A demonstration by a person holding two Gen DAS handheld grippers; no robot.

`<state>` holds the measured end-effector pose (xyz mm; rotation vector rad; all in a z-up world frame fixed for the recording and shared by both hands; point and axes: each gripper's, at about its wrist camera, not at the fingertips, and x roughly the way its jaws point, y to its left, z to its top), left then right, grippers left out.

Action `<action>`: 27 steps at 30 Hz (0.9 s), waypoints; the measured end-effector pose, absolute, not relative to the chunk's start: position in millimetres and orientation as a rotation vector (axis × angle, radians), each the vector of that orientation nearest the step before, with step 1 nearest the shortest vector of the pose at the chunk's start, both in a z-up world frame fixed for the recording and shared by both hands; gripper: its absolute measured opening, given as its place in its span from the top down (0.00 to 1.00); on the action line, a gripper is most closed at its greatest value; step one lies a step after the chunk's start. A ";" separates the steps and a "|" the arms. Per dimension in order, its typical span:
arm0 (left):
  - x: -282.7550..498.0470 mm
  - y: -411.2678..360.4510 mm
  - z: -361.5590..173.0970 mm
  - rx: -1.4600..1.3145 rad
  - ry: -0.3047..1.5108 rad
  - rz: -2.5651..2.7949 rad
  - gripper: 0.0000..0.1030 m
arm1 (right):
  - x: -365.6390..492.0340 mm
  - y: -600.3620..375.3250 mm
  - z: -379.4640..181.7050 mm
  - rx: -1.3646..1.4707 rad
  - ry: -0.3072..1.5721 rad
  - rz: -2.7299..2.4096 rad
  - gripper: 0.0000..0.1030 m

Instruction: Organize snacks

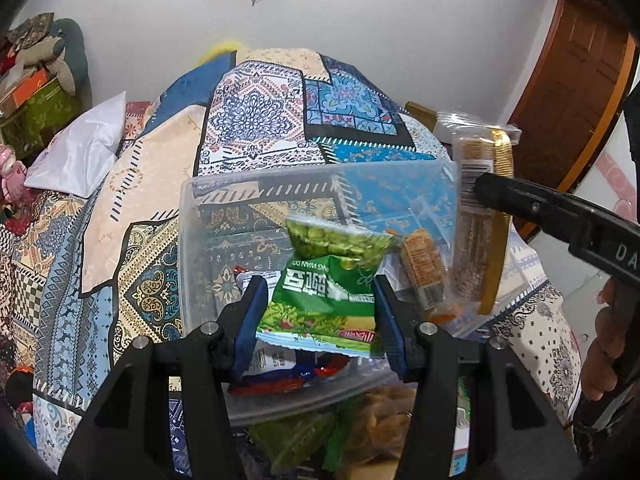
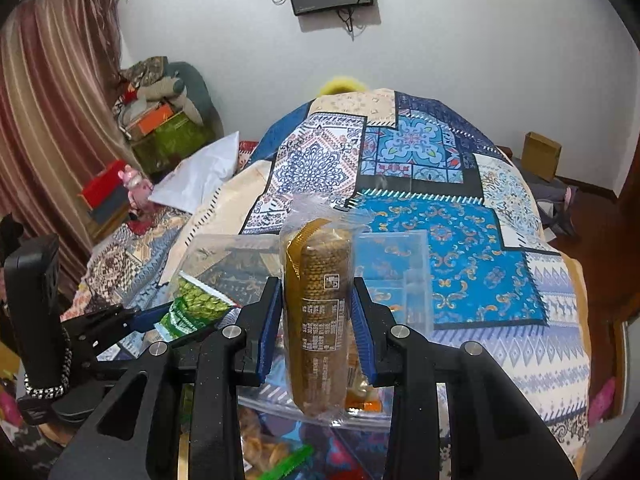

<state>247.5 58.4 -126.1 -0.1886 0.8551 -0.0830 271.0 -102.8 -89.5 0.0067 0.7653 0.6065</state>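
Observation:
My left gripper is shut on a green pea snack bag and holds it over a clear plastic box on the bed. My right gripper is shut on a clear-wrapped roll of brown biscuits, held upright above a second clear box. The roll and the right gripper's finger show at the right of the left wrist view. The green bag and the left gripper show at the left of the right wrist view. An orange snack pack lies in the box.
Loose snack packs lie on the bed below the grippers. The patterned quilt covers the bed. A white pillow lies far left. Boxes and toys pile by the curtain. A wooden door is on the right.

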 end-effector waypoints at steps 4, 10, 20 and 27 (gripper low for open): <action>245.0 59.3 -125.6 -0.192 0.852 -0.076 0.49 | 275.6 -94.5 -97.1 -0.013 0.795 0.612 0.70; 230.5 61.6 -116.2 -0.184 0.831 -0.097 0.48 | 269.7 -90.9 -106.9 -0.032 0.838 0.634 0.70; 183.7 76.0 -96.2 -0.148 0.818 -0.075 0.45 | 226.7 -115.5 -98.3 -0.089 0.795 0.648 0.68; 148.7 88.9 -107.0 -0.134 0.868 -0.030 0.45 | 192.7 -140.5 -104.0 -0.094 0.799 0.651 0.59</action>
